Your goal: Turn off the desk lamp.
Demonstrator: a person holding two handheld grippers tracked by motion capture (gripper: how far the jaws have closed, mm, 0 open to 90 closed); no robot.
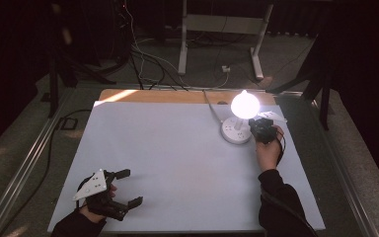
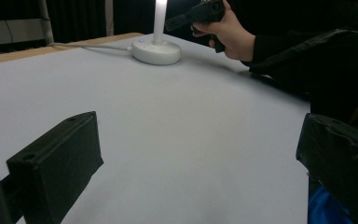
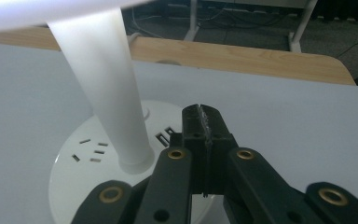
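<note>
A white lamp stands at the table's far right, its round bulb [image 1: 245, 104] lit and its stem [image 3: 105, 84] rising from a round white base [image 1: 236, 132] that carries socket slots [image 3: 91, 150]. My right gripper [image 1: 260, 129] hovers at the base's right side, and its black jaws [image 3: 204, 125] are pressed together with nothing between them, just above the base [image 3: 70, 182]. Near the front left corner my left gripper [image 1: 132, 187] rests open, with bare table between its jaws [image 2: 196, 154]. From there the lamp base [image 2: 156, 50] and the right hand with its gripper [image 2: 200, 13] show far off.
A white sheet [image 1: 177, 163] covers the table, with a wooden edge [image 1: 177, 96] at the back. The lamp's cable [image 1: 209, 101] runs off the back edge. Beyond lie floor cables [image 1: 148, 64] and a white stand's legs [image 1: 222, 29]. Metal rails [image 1: 24, 168] flank the table.
</note>
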